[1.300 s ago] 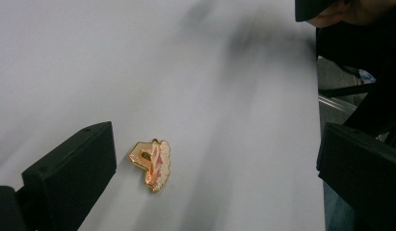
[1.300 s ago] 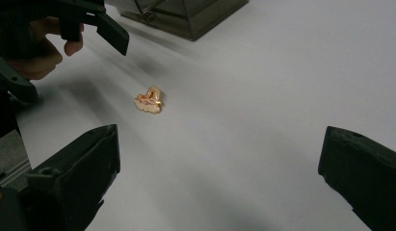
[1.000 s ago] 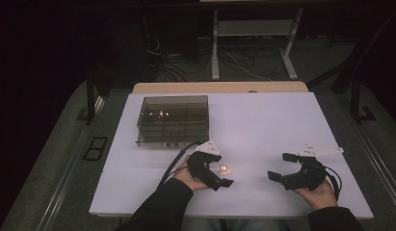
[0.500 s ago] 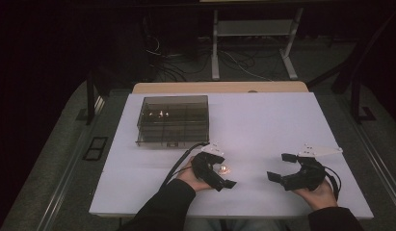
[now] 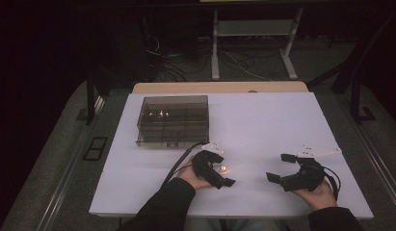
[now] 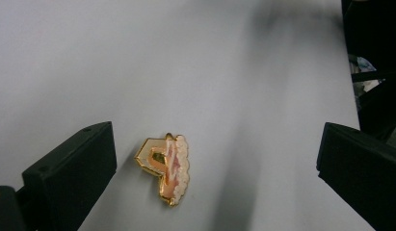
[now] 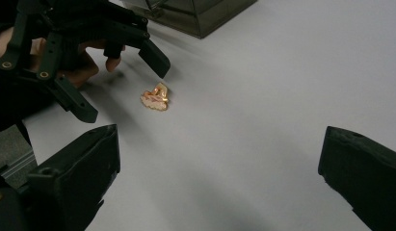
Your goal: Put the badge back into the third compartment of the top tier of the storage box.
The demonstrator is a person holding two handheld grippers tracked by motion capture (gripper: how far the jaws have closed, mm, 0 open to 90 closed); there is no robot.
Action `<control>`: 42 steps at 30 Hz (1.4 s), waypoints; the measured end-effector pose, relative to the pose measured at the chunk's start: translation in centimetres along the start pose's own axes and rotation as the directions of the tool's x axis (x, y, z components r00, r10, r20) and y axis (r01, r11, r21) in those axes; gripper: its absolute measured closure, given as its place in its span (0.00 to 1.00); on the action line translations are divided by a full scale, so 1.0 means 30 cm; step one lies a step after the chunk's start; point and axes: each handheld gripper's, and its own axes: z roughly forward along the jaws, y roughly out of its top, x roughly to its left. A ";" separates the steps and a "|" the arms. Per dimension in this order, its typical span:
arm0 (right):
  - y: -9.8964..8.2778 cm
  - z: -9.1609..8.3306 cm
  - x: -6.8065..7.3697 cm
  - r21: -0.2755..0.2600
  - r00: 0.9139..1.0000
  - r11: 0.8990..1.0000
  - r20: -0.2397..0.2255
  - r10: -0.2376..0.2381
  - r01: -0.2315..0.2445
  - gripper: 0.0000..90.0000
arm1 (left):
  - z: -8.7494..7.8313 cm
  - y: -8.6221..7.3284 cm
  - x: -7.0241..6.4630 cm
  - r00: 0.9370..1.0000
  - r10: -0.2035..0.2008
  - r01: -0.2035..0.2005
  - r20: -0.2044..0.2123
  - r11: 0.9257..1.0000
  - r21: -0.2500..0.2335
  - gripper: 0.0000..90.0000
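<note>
Jaws of the left gripper (image 6: 212, 178) are spread wide around a pin (image 6: 165, 168) lying flat on the surface (image 6: 138, 57). Light, stiff, glossy and probably slippery, it is best pinched across its thin edges.

Right hand-held gripper (image 7: 219, 178) with black jaws spread wide over the white tabletop (image 7: 263, 91), small gold-and-pink pin (image 7: 155, 98) lying flat ahead, left hand-held gripper (image 7: 121, 89) open around it — jaws either side, not touching — corner of a dark clear box (image 7: 195, 14) beyond
</note>
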 end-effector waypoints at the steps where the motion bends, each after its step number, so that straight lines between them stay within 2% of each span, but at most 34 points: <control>1: 0.000 0.000 0.001 0.002 1.000 1.000 0.000 -0.002 0.002 0.00 | 0.001 -0.001 0.003 1.000 -0.001 0.001 -0.002 1.000 0.001 0.00; 6: 0.000 0.002 0.004 0.007 1.000 1.000 -0.001 -0.005 0.005 0.00 | 0.003 -0.003 0.017 1.000 -0.006 0.005 0.003 1.000 0.007 0.04; 16: 0.001 0.002 0.005 0.008 1.000 1.000 -0.002 -0.009 0.009 0.00 | -0.005 -0.005 0.029 0.998 -0.056 0.056 0.003 0.998 0.008 0.18; 19: 0.001 0.002 0.004 0.007 1.000 1.000 -0.002 -0.010 0.010 0.00 | -0.002 -0.006 0.029 0.999 -0.040 0.040 -0.014 0.999 0.010 0.21; 25: 0.001 0.003 0.005 0.009 1.000 1.000 -0.003 -0.008 0.008 0.00 | 0.002 -0.005 0.029 0.999 -0.048 0.048 -0.012 0.999 -0.002 0.35; 27: 0.001 0.002 0.006 0.009 1.000 1.000 -0.003 -0.011 0.011 0.00 | 0.003 -0.004 0.027 0.999 -0.048 0.048 -0.023 0.999 -0.002 0.42; 35: 0.001 0.002 0.005 0.008 1.000 1.000 -0.004 -0.010 0.010 0.00 | 0.001 -0.007 0.034 0.998 -0.059 0.059 -0.031 0.998 0.000 0.57; 37: 0.001 0.002 0.005 0.009 1.000 1.000 -0.005 -0.010 0.010 0.00 | 0.004 -0.008 0.034 0.997 -0.064 0.064 -0.032 0.998 -0.001 0.66; 38: 0.001 0.002 0.005 0.009 1.000 1.000 -0.005 -0.010 0.010 0.00 | 0.004 -0.008 0.035 0.998 -0.063 0.063 -0.031 0.998 0.000 0.66; 40: 0.001 0.001 0.005 0.007 1.000 1.000 -0.004 -0.012 0.012 0.00 | 0.005 -0.009 0.036 0.997 -0.061 0.062 -0.035 0.998 0.012 0.77; 42: 0.001 0.001 0.005 0.007 1.000 1.000 -0.004 -0.011 0.011 0.00 | 0.007 -0.009 0.035 0.998 -0.058 0.059 -0.036 0.998 0.019 0.79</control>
